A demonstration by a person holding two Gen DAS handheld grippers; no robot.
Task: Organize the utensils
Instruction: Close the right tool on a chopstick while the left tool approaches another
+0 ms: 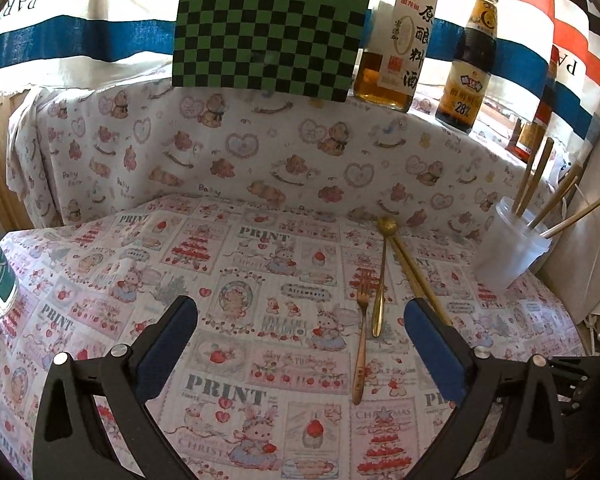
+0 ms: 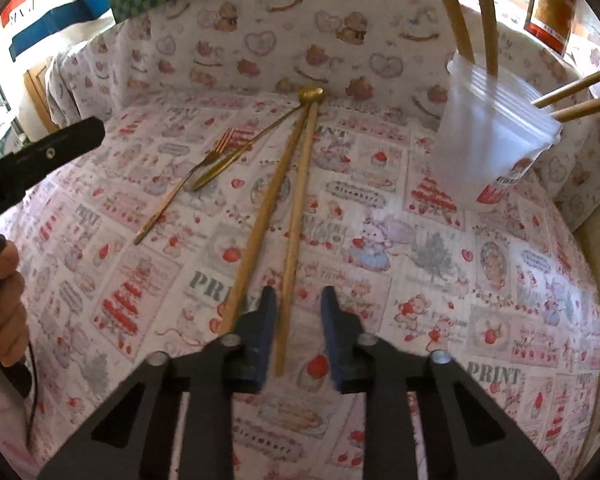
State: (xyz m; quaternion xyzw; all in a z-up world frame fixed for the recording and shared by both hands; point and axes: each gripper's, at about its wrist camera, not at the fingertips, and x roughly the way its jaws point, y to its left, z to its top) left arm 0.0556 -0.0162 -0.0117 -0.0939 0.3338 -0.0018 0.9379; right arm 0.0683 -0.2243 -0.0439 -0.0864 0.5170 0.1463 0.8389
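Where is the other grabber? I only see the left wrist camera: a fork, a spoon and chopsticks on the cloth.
Observer: The right gripper is low over the chopsticks' near ends. One chopstick lies between its jaws.
Operator: Is it squeezing it?
Observer: Not that I can see. There is a gap beside the stick. The other chopstick lies outside the jaws, past the left finger.
Operator: Can you see my grabber?
Observer: Yes. The left gripper shows at the left edge of the right wrist view, and a hand grips its handle.
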